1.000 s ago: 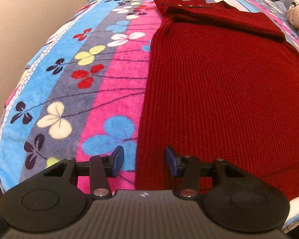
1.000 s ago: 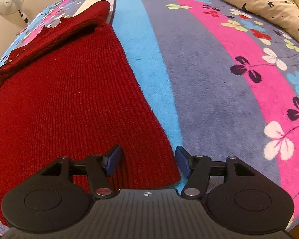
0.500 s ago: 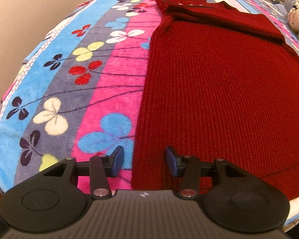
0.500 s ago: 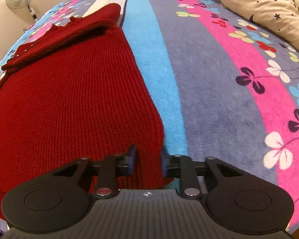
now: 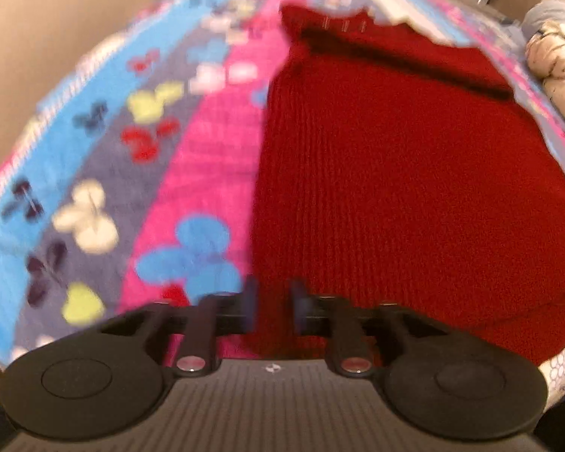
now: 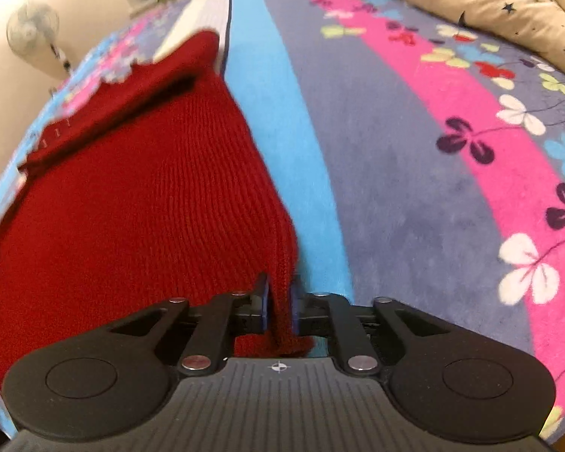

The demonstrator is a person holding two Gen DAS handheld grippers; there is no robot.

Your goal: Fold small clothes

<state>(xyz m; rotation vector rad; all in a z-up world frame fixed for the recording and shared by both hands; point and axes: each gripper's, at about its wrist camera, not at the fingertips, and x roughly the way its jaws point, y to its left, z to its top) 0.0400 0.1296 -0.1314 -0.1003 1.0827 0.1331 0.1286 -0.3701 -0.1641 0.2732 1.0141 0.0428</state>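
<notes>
Covering the whole scene: striped floral blanket (image 6: 414,173), red knit sweater (image 5: 388,188) flat on it, sleeves folded across the far end. Cream star-print quilt (image 6: 508,3) far right, fan (image 6: 34,32) far left by the wall. Right gripper (image 6: 279,303) clenched on the sweater's near right corner, knit bunched up between the pads. Left gripper (image 5: 272,306) at the near left hem, fabric between narrowly spaced jaws; view blurred, can't tell if it's pinching.
</notes>
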